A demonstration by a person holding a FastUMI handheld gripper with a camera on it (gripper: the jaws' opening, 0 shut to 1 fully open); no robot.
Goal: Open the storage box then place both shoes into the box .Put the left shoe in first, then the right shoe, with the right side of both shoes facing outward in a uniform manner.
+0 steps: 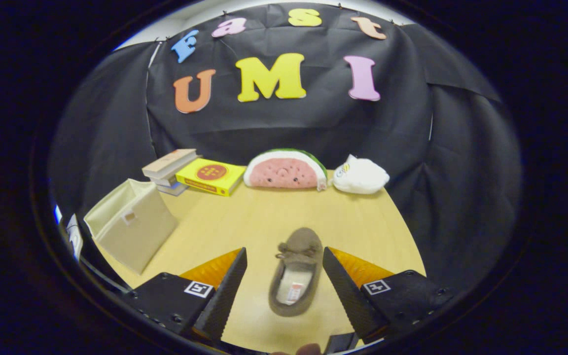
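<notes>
A brown moccasin-style slipper (296, 271) is seen lying flat on the wooden tabletop (264, 217), sole down, between the two fingers of the gripper (284, 283), which are spread wide and touch nothing. The toe is pointed away, toward a watermelon plush (285, 170) and a white soft toy (360, 175) at the far edge. The beige fabric storage box (131, 224) is placed well off to the left, near a yellow box (211, 176) and stacked books (169, 167); its top appears open, though this cannot be told for certain.

Trouble is judged likely in two ways. If the soft upper is pinched rather than the sidewalls, the slipper could fold and slide out during the carry. Whether this is the left shoe cannot be told, so the required order could be broken.
</notes>
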